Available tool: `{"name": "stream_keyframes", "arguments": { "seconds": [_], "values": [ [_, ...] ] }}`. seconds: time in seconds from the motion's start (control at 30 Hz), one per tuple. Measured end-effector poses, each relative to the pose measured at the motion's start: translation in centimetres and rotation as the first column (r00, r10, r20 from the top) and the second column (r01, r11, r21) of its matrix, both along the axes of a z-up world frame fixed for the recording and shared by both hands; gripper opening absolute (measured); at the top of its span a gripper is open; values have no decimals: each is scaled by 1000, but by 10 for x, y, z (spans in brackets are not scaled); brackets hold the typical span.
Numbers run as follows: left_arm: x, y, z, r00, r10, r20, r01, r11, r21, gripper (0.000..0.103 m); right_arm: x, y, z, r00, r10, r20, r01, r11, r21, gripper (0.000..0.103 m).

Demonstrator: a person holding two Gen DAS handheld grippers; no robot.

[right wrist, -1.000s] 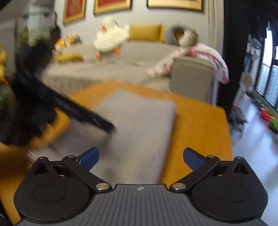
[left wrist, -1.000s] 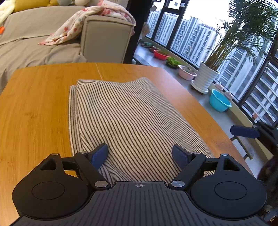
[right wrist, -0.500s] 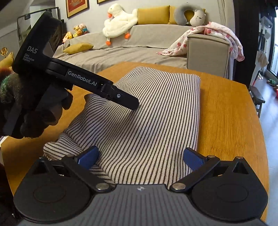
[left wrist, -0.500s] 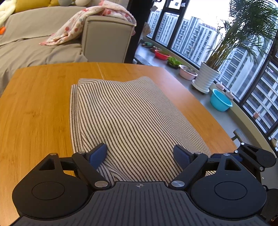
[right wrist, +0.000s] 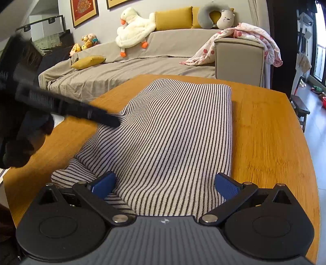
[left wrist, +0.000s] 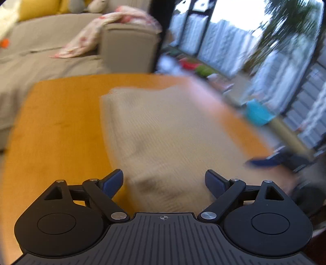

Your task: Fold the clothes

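Left tool [left wrist: 164, 181] swung blurrily, striped garment [right wrist: 173, 138] between both wide-spread tools [right wrist: 165, 183]

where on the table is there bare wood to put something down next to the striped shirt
Widest bare patch: the wooden table between the striped garment and the table's window-side edge. A narrower strip lies on its sofa side, but the left gripper reaches in there. The near end is crowded by the right gripper.

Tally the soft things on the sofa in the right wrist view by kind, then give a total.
Yellow cushions: 3
Plush toys (goose, bear, small ones): at least 3; the small ones are too small to count
Neck pillow: 1
Floral blanket: 1
Total: at least 8
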State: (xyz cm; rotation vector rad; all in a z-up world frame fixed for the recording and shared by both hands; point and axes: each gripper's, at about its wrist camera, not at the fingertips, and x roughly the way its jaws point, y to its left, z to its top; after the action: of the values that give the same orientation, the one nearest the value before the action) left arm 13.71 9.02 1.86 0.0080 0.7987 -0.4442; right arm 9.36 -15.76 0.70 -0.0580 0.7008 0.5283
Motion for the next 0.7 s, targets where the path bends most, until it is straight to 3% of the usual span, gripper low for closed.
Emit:
{"name": "stream_keyframes", "arguments": {
  "seconds": [0.13, 0.2, 0.27, 0.43, 0.47, 0.57, 0.63, 0.7],
  "values": [
    [0, 24, 0, 997, 80, -13, -80, 997, -12, 94, -3, 0, 0, 1000, -5, -1, 5, 1000, 0, 103],
    [-3, 30, 9, 997, 78, -26, -80, 992, -94, 90, -5, 0, -1, 1000, -15, 5, 15, 1000, 7, 103],
    [0, 37, 13, 994, 25, -109, -53, 963, -263, 90, -6, -1, -2, 1000, -18, 10, 18, 1000, 14, 103],
    [20, 24, 1, 982, 11, -190, -85, 920, -382, 88, -4, -4, -2, 1000, -19, 4, 19, 999, 34, 103],
    [23, 19, 5, 987, 2, -160, -68, 910, -410, 88, -4, -4, -2, 1000, -20, 4, 20, 999, 34, 103],
    [20, 13, 45, 999, -44, 31, 54, 856, -515, 90, -5, -4, -2, 1000, -22, 5, 21, 999, 35, 103],
    [18, 16, 76, 985, -20, 169, 104, 859, -502, 96, -6, -4, -2, 1000, -23, 6, 23, 999, 35, 103],
    [21, 23, 93, 975, 22, 220, 81, 890, -449, 96, -6, -4, -2, 1000, -24, 7, 24, 999, 35, 103]
  ]
}}
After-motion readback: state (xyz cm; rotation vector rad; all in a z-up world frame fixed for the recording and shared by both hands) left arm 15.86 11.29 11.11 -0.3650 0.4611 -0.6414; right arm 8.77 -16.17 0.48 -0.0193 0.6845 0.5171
